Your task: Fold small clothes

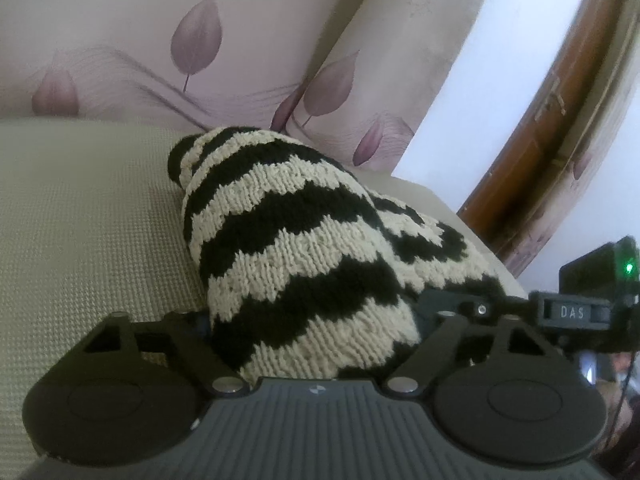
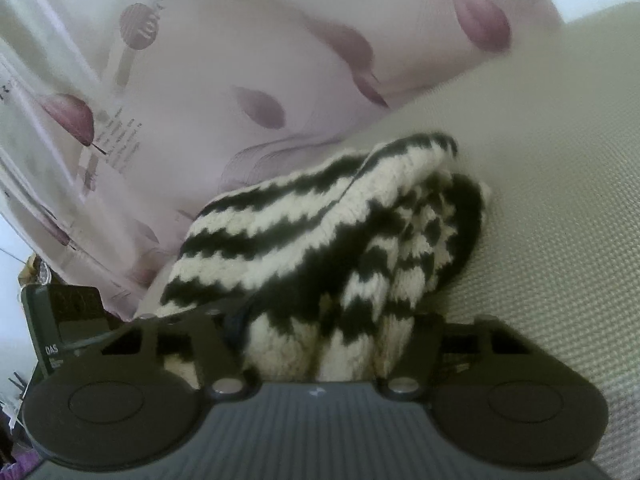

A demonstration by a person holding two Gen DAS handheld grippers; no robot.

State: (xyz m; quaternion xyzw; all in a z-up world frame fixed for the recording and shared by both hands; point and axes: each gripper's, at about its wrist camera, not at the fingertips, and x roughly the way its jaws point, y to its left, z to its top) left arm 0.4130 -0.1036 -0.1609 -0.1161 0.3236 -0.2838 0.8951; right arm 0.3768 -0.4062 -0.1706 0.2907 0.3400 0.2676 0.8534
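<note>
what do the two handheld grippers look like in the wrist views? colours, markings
Both match: grey ribbed body with a small white mark, two round black discs, black linkage arms with silver pivot pins. The left gripper and right gripper each show this. The other unit, seen from each view, carries a "DAS" label; one shows a green light.

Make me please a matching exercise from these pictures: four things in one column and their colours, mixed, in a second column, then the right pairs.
Things
1. knitted garment
2. curtain
3. door frame
4. small light

Colours
A. brown wood
B. black and cream zigzag stripes
C. pale with purple leaves
D. green

Right pairs: 1-B, 2-C, 3-A, 4-D
</note>
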